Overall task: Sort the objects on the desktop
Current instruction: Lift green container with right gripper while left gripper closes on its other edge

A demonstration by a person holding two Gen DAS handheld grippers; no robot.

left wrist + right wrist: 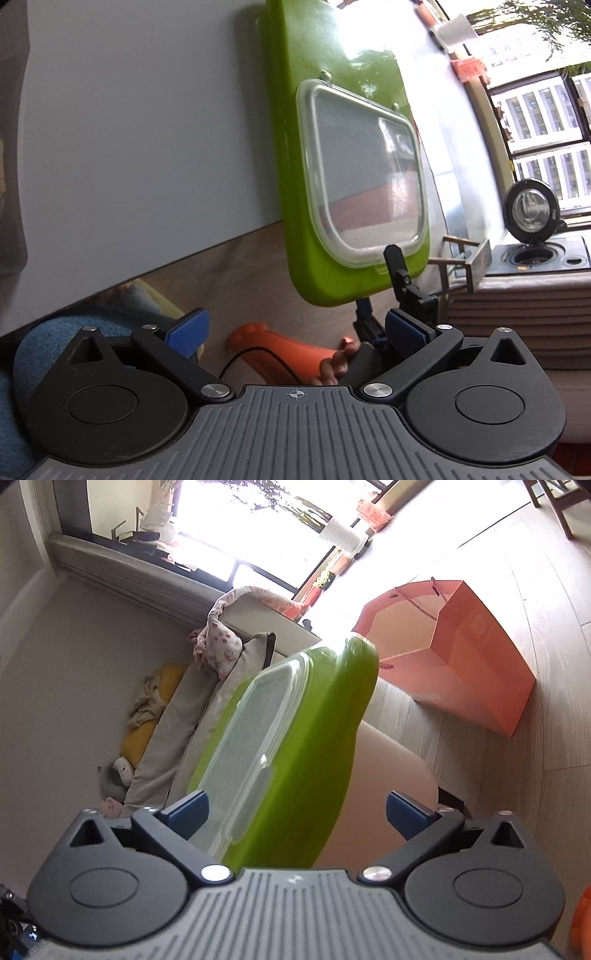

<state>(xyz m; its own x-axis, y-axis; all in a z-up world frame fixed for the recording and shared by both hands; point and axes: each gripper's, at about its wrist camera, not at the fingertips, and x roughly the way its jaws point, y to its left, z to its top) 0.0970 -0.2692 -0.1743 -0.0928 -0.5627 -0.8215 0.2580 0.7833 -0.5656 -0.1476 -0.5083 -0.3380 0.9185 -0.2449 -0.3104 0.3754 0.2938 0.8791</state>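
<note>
1. Left tongs (295, 332): wide open, blue pads (186, 332) far apart, nothing between them; pointed steeply down past the edge of the grey surface (129, 129) toward the wooden floor (240, 266).
2. In the left wrist view, green tray (332, 110) at 12 to 1 o'clock, lying on the surface with its near end jutting over the edge.
3. Clear plastic lid (364, 177) flat on the tray, toward that overhanging end.
4. Right tongs (380, 280) seen there at about 2 o'clock of the left pads: black fingers reaching up at the tray's overhanging corner, one above the rim by the lid's tab, the other under it; contact unclear.
5. Fingers of the person's hand (334, 363) at 3 o'clock, wrapped on the orange handle (280, 350) of that right tool, a black cable running off it.
6. In the right wrist view, right tongs (297, 812) fully spread, pointed only slightly downward; tray (314, 738) and lid (243, 746) edge-on between the pads, running toward 12 o'clock, neither pad pressing on them.
7. Orange paper bag (461, 672) on the floor at 2 o'clock, well apart from the tray.
</note>
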